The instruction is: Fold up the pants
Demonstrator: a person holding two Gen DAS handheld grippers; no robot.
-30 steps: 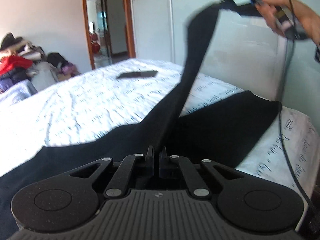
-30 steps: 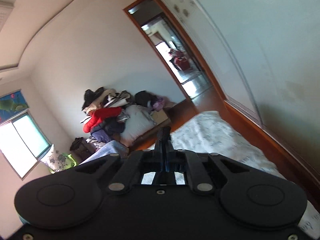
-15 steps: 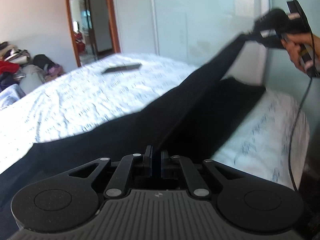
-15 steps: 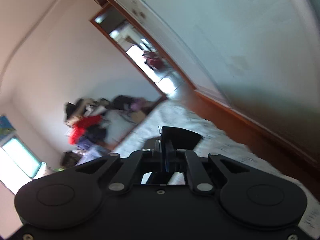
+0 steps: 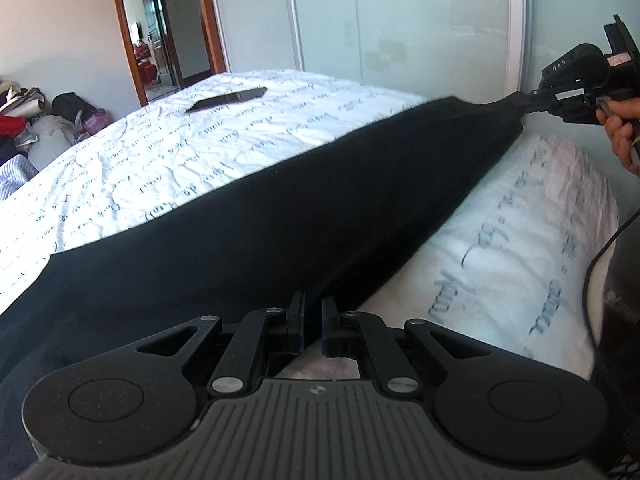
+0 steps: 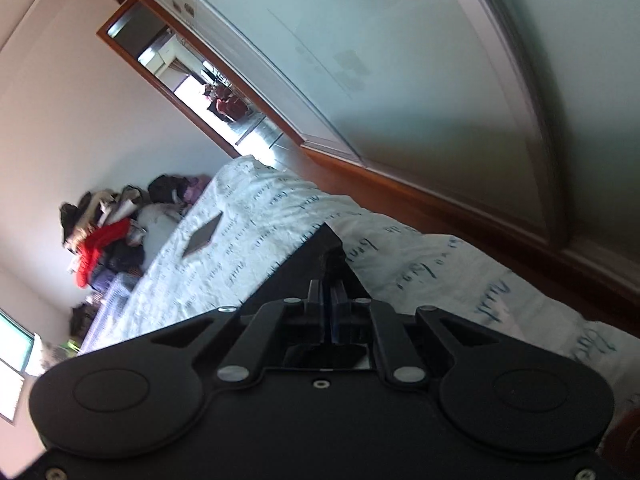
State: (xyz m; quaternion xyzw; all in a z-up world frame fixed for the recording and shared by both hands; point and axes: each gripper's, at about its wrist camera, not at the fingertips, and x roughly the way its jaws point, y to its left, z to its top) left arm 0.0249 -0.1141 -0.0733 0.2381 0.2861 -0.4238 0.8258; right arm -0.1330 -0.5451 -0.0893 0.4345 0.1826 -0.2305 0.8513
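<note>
While the black pants [image 5: 280, 216] lie stretched across the near side of the bed [image 5: 168, 160], one long fold of the cloth runs taut from the bottom of the left wrist view up to its right edge, where it narrows to a point. At the low end, the left gripper [image 5: 312, 320] has its jaws drawn in to a narrow gap with the edge of the dark fabric pinched between them. At the far end, the right gripper [image 5: 528, 102] has its fingers closed on the tapered tip of the fabric, just above the bed's corner; a hand [image 5: 624, 136] grasps its handle, and a dark cable [image 5: 596, 264] hangs down from it.

From the right wrist view, the right gripper [image 6: 329, 300] shows its jaws nearly together, a corner of the pants [image 6: 320, 248] standing up between and beyond them. Below the cloth, the white sheet printed with script [image 6: 420, 264] covers the mattress.

Farther along the bed, well apart from the pants, a flat dark phone or tablet [image 5: 228, 99] lies on the sheet. Past the bed's far end, a heap of clothes [image 6: 100, 236] with a red garment in it sits against the wall. A wood-framed doorway [image 5: 164, 28] opens beside pale sliding wardrobe doors [image 5: 400, 20] that run along the bed's side.
</note>
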